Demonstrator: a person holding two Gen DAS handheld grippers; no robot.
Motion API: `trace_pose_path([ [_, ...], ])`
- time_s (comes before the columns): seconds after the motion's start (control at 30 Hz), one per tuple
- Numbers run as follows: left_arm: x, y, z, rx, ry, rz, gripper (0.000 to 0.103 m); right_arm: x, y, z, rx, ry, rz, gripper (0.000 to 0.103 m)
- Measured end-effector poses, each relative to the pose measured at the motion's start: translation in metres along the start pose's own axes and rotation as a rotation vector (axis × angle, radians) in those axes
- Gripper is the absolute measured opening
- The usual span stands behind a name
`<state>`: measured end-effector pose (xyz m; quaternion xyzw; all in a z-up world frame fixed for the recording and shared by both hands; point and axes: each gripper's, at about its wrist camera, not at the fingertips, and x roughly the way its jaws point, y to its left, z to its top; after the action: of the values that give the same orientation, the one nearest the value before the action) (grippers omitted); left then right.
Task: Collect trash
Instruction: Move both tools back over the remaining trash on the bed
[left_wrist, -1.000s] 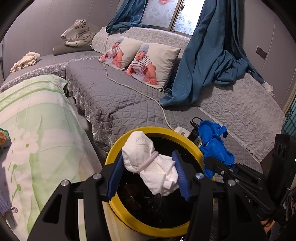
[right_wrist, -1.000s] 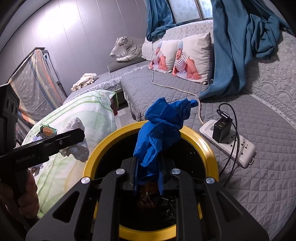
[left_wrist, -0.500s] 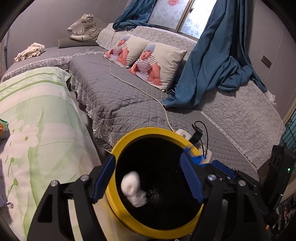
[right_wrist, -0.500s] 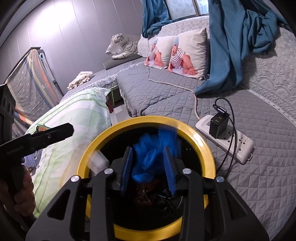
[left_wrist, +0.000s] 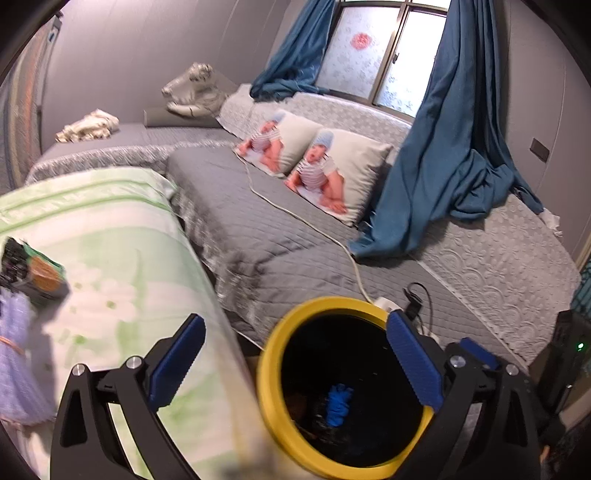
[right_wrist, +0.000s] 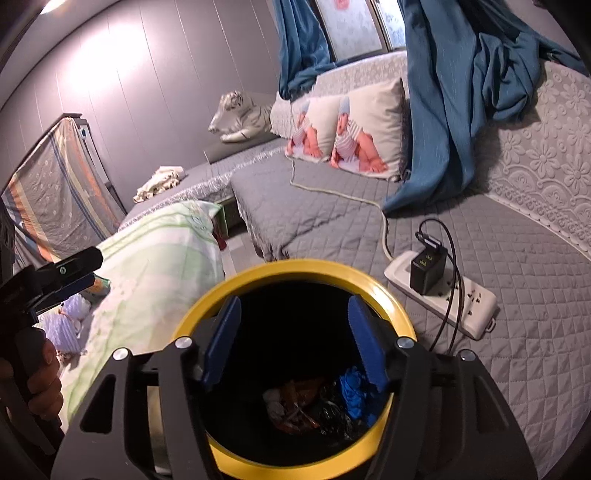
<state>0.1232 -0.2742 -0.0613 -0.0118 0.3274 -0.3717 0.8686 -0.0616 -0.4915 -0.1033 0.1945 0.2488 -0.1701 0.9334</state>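
Both grippers hang empty over the round yellow-rimmed black bin (right_wrist: 400, 325): the left gripper (left_wrist: 295, 363) gapes wide, the right gripper (right_wrist: 293, 341) stands well apart. The crumpled blue glove (right_wrist: 354, 393) lies inside among wrappers.

Grey quilted bed (right_wrist: 498, 266) bears power strip (right_wrist: 443, 295), baby-print pillows (right_wrist: 354, 129).

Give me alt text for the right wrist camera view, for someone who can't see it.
The right tool, open and empty, hovers over a yellow-rimmed bin holding a blue glove and wrappers. A power strip lies on the grey quilted bed beside it; the left tool is at the far left.
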Motion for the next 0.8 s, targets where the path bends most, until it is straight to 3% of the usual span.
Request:
trace_pose_path([
  [0.17,-0.026,0.021,0.010,-0.014,-0.050,0.033,0.095,-0.009,0.014,0.008,-0.013,-0.041,0.016,0.068],
  [0.43,-0.086,0.066,0.020,0.010,-0.141,0.169,0.095,-0.021,0.052,0.025,-0.068,-0.101,0.070,0.087],
  [0.8,-0.172,0.144,0.012,-0.062,-0.235,0.353,0.095,-0.021,0.137,0.040,-0.189,-0.119,0.227,0.089],
])
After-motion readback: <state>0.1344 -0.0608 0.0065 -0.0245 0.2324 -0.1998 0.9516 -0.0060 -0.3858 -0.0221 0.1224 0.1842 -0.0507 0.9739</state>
